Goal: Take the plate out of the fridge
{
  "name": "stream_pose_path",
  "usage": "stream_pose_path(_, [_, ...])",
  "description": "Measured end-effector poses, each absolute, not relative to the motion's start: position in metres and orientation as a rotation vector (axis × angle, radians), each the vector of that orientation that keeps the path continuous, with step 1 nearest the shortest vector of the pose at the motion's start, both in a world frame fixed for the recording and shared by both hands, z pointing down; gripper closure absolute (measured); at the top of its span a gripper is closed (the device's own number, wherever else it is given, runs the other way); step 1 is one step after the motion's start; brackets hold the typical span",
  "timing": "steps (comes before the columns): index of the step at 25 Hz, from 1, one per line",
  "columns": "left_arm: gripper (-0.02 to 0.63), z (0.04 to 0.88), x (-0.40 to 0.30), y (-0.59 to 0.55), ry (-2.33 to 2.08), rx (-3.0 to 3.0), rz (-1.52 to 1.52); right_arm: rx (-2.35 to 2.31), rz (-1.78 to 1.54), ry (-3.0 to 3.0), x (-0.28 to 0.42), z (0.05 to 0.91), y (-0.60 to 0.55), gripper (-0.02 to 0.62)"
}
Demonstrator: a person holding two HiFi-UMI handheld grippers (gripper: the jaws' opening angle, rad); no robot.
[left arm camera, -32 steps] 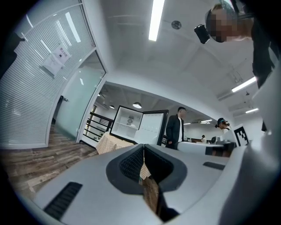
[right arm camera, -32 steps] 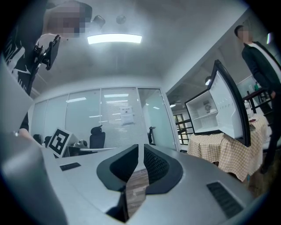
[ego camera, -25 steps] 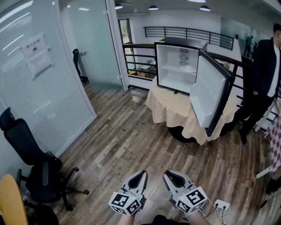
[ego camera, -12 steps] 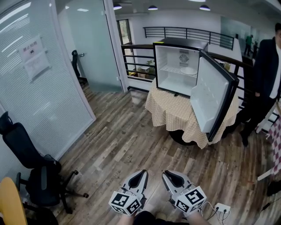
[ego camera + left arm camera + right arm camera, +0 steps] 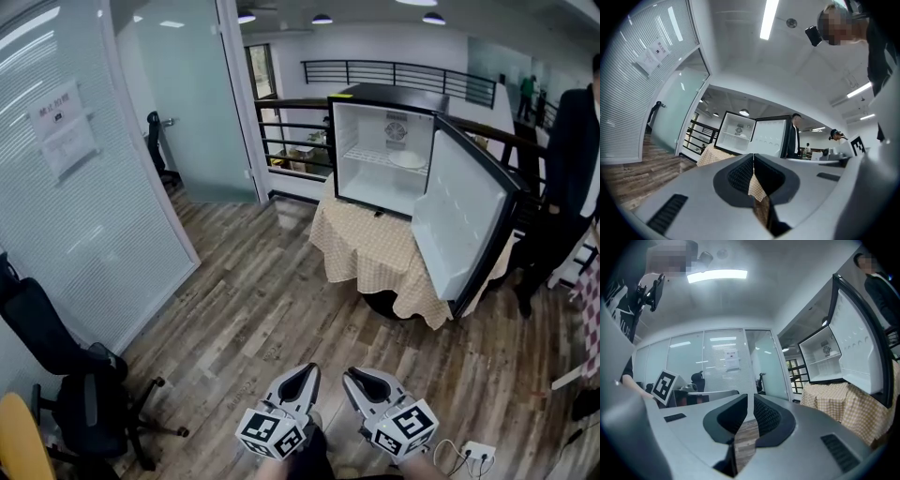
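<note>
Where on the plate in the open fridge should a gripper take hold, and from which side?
Probably the front rim of the plate, coming straight in through the open front of the fridge. It lies flat on the wire shelf, so the near edge is what faces out, to be pinched top and bottom.

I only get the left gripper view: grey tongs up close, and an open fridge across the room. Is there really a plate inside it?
Observer: Yes. The head view shows a white plate on the wire shelf of the fridge, toward the right side.
Operator: What about the other tongs?
Observer: The right tongs are shut with nothing between them.
Operator: Anything lying near the person's feet?
Observer: A white power strip lies on the wooden floor, just to the right of the right tongs.
</note>
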State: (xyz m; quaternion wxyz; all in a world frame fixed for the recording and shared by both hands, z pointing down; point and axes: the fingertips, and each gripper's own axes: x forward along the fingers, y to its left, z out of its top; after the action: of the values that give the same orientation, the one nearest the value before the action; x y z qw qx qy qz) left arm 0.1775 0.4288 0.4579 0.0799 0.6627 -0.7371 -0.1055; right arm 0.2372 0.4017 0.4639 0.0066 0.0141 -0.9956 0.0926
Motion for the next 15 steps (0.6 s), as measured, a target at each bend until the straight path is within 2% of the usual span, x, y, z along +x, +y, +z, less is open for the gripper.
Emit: stream_pose_path(15, [0.595,0.460,0.058,0.338,-2.093,2.058,-0.280,0.192,0.349,-3.105,0.117,0.465,0.314,0.538])
